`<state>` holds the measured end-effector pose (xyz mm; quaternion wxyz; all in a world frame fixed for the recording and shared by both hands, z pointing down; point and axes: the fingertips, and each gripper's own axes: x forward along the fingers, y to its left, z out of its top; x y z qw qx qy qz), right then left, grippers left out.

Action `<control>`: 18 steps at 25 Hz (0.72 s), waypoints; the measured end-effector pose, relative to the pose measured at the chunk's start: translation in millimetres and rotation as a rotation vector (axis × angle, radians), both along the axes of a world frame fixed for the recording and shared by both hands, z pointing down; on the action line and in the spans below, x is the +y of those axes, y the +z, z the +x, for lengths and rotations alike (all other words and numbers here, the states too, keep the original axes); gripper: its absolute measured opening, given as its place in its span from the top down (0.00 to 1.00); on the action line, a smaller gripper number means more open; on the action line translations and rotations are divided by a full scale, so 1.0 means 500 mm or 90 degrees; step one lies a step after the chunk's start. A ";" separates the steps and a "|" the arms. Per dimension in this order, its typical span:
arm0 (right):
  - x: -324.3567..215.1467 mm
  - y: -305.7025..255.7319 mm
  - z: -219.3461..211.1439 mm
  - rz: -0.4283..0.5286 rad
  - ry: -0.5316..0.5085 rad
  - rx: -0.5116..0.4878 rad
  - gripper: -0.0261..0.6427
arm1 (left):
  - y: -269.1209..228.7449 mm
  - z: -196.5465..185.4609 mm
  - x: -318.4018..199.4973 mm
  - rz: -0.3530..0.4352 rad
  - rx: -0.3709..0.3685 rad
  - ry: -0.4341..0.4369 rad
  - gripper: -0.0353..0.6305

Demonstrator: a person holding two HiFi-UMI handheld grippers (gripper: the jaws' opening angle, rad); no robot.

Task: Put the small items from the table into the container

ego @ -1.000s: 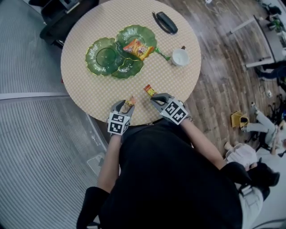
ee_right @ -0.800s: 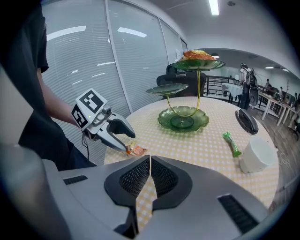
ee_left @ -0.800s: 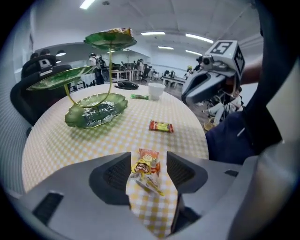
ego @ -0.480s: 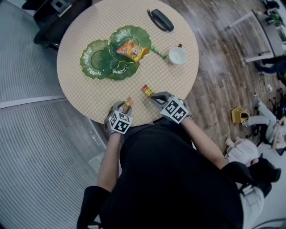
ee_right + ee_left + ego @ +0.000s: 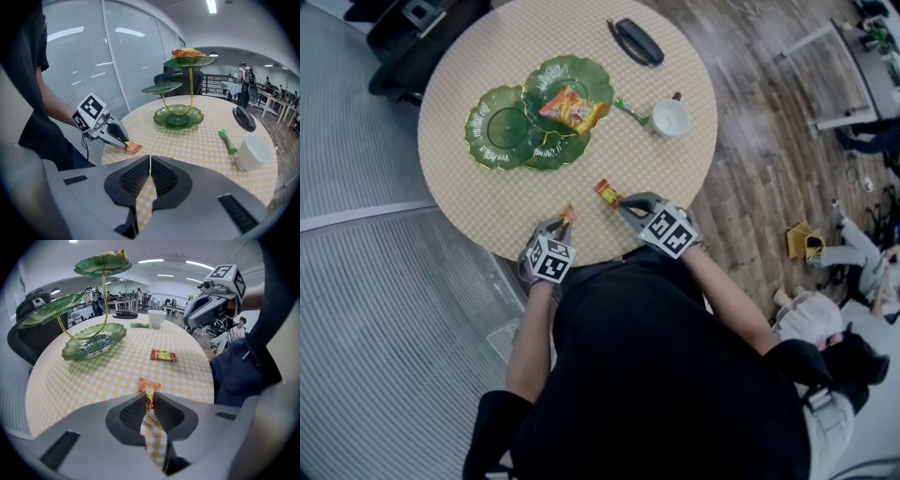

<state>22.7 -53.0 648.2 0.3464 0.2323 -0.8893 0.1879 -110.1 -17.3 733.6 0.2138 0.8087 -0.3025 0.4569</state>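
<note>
green tiered tray [image 5: 502, 131] holds one orange snack packet [image 5: 572, 108]

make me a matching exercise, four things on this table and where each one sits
Things: 1 snack bag; 2 green wrapper; 3 red packet; 4 black case
Places: a beside the white cup; b far edge of the table; c top tier of the green stand; d just ahead of the right gripper
Pairs: 1-c; 2-a; 3-d; 4-b

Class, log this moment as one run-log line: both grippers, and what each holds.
left gripper: jaws closing on orange packet | right gripper: shut, empty | red packet: on table, not picked up
</note>
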 end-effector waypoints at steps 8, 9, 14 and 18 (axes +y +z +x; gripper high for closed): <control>-0.007 0.005 0.004 -0.003 -0.001 -0.008 0.92 | -0.028 -0.009 -0.031 0.013 0.016 -0.036 0.87; -0.007 0.006 0.005 -0.004 0.000 -0.009 0.92 | -0.035 -0.009 -0.039 0.017 0.019 -0.039 0.87; -0.011 0.013 0.013 -0.009 0.005 -0.014 0.92 | -0.067 -0.007 -0.081 0.037 0.021 -0.049 0.87; -0.017 0.019 0.024 -0.016 0.014 -0.020 0.92 | -0.088 -0.004 -0.118 0.054 0.025 -0.060 0.88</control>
